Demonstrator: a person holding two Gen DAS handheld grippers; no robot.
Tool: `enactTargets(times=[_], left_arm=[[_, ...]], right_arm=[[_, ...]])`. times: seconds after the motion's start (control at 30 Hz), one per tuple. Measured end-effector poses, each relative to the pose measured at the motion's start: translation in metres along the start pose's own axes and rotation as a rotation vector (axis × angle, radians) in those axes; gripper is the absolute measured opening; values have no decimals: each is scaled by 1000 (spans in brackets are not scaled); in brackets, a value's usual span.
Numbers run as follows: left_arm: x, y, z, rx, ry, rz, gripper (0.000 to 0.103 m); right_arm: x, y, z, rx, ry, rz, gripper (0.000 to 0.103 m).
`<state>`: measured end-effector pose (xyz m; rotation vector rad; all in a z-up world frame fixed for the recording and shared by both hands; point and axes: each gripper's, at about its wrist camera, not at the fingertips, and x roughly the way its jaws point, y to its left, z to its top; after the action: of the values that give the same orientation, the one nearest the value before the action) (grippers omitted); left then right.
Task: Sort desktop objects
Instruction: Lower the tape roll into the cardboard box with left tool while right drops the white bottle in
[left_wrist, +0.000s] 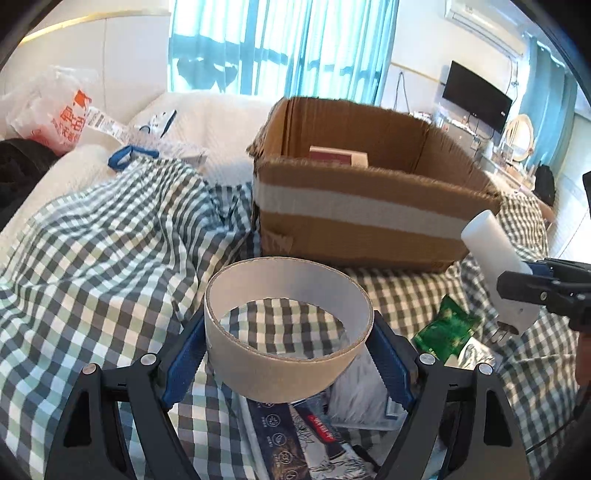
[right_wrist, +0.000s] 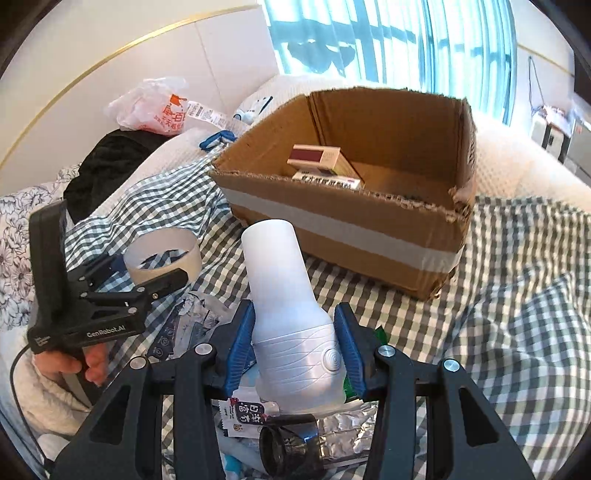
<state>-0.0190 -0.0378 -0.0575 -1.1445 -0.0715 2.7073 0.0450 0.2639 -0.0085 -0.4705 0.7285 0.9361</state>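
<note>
The left gripper (left_wrist: 288, 354) is clamped across an empty tape roll core (left_wrist: 288, 332), its blue pads (left_wrist: 184, 362) pressing the cardboard ring from both sides, held clear above the checked cloth (left_wrist: 110, 258). The right gripper (right_wrist: 295, 347) grasps a white plastic bottle (right_wrist: 284, 295) around its ribbed lower body, the capped end tilted toward the cardboard box (right_wrist: 351, 221) just ahead. That box stands open on the cloth with small cartons (right_wrist: 325, 162) already inside. Below the grippers lie loose wrappers, a green packet (left_wrist: 443, 328) and a dark cylinder (right_wrist: 288, 446), still unsorted. The likely trouble is in the drop: the thin ring could buckle under the squeeze or pop out sideways, and the bottle, gripped low with most of its length ahead of the pads, may pivot and slip. Both hands converge on one box, so they could collide, or an item could catch the ragged near rim and fall outside.
</note>
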Motion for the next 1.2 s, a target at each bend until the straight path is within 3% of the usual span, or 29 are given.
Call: enactTargets(times=[0.6, 1.2], left_arm=[[-36, -40, 57, 81, -156, -76, 85], [-7, -68, 114, 128, -207, -86, 85]], right_arm=[[-53, -3, 29, -12, -117, -38, 44], [-56, -24, 82, -6, -193, -96, 44]])
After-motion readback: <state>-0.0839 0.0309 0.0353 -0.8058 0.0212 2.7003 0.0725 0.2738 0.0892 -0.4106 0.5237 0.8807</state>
